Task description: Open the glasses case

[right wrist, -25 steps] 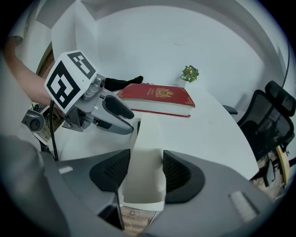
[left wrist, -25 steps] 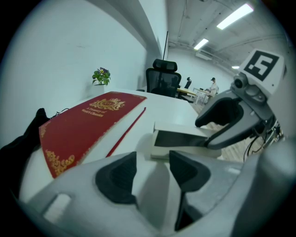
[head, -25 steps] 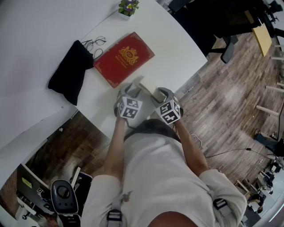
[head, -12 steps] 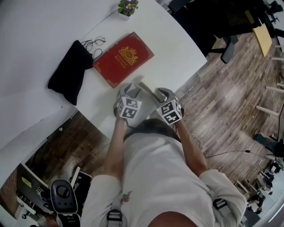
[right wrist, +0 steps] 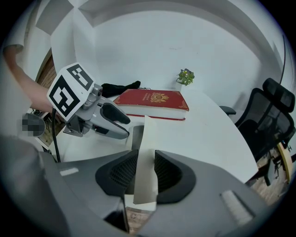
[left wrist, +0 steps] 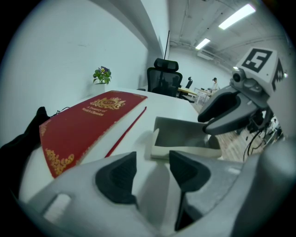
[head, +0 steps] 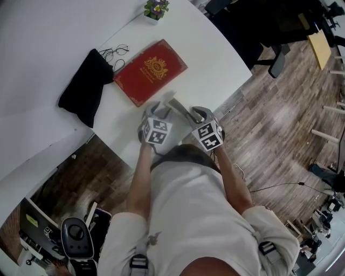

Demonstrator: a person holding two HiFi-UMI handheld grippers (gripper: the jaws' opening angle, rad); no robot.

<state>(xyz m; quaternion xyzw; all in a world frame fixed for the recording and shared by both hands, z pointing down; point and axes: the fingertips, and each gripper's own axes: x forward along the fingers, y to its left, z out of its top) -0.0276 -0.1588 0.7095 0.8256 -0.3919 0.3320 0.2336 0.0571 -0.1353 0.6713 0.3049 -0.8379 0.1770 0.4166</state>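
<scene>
Right now the right claw (right wrist: 145, 163) is closing on the raised flap of the glasses case (right wrist: 146, 134). The pale strip fills the gap, with a pad against each side of it. Close on its left, the left claw (left wrist: 152, 163) has its jaws apart with only the white desk (head: 205, 48) showing between them. The case's open body lies just past that claw's tips, touching neither pad. The left claw's grey body sits right beside the case. Beyond both claws a red book (head: 151, 70) lies flat. Farther off, a black pouch (head: 86, 86) lies just beside the book, with spectacles (head: 114, 52) at the pouch's top. A small potted plant (head: 155, 9) stands at the far edge. Off to the right claw's side is a black office chair (right wrist: 273, 115).
</scene>
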